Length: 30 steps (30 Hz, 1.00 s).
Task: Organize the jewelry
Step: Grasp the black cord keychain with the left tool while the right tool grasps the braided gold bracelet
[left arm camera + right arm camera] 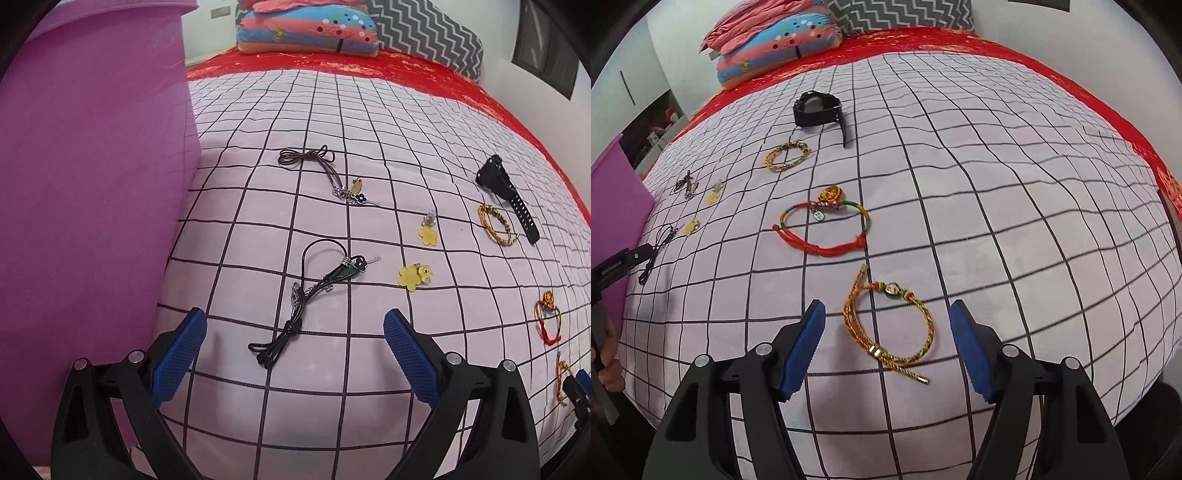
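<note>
Jewelry lies spread on a checked bedspread (369, 122). My left gripper (293, 339) is open, just before a black cord necklace with charms (314, 291). Beyond it lie a brown cord necklace (325, 170) and two yellow flower charms (415, 276) (427, 233). My right gripper (886, 332) is open, its pads either side of a gold braided bracelet (890, 325). Beyond that lie a red cord bracelet (827, 225), a yellow woven bracelet (786, 155) and a black watch (818, 109).
A purple box (92, 184) stands at the left edge of the bed. Pillows (310, 29) and a red sheet (1034, 55) are at the far end. The left gripper's body and a hand show at the right wrist view's left edge (613, 266).
</note>
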{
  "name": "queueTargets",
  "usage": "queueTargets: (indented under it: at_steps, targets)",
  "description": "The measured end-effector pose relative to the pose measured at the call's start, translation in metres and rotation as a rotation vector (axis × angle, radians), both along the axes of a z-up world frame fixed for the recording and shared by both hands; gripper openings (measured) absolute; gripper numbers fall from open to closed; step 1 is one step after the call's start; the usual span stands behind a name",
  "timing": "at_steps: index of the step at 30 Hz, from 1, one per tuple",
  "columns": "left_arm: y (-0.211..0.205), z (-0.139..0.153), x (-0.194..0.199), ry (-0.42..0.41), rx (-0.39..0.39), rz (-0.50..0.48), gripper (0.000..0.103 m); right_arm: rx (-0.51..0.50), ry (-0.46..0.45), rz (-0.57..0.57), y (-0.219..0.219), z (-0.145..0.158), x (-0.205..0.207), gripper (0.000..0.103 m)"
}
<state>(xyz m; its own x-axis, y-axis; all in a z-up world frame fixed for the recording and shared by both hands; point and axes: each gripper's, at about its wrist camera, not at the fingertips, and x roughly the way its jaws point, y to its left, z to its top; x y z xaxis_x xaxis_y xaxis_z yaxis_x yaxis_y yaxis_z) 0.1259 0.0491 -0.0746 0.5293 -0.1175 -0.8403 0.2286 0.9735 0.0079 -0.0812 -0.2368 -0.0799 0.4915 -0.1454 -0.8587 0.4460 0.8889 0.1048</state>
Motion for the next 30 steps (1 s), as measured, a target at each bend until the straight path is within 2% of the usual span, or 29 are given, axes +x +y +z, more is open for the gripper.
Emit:
queueTargets:
  at_steps: [7, 17, 21, 30]
  targets:
    - [-0.001, -0.003, 0.002, -0.010, 0.026, -0.078, 0.095, 0.026, 0.014, -0.067, -0.001, -0.007, -0.008, 0.067]
    - [-0.004, -0.015, 0.013, 0.003, 0.028, -0.117, 0.095, 0.022, 0.041, -0.127, -0.004, -0.012, -0.013, 0.067]
    - [-0.005, -0.025, 0.019, 0.023, 0.023, -0.125, 0.095, 0.000, 0.045, -0.129, -0.001, -0.015, -0.013, 0.067]
    - [-0.011, -0.032, 0.020, -0.023, 0.031, -0.196, 0.093, -0.056, 0.050, -0.131, 0.004, -0.020, -0.010, 0.066]
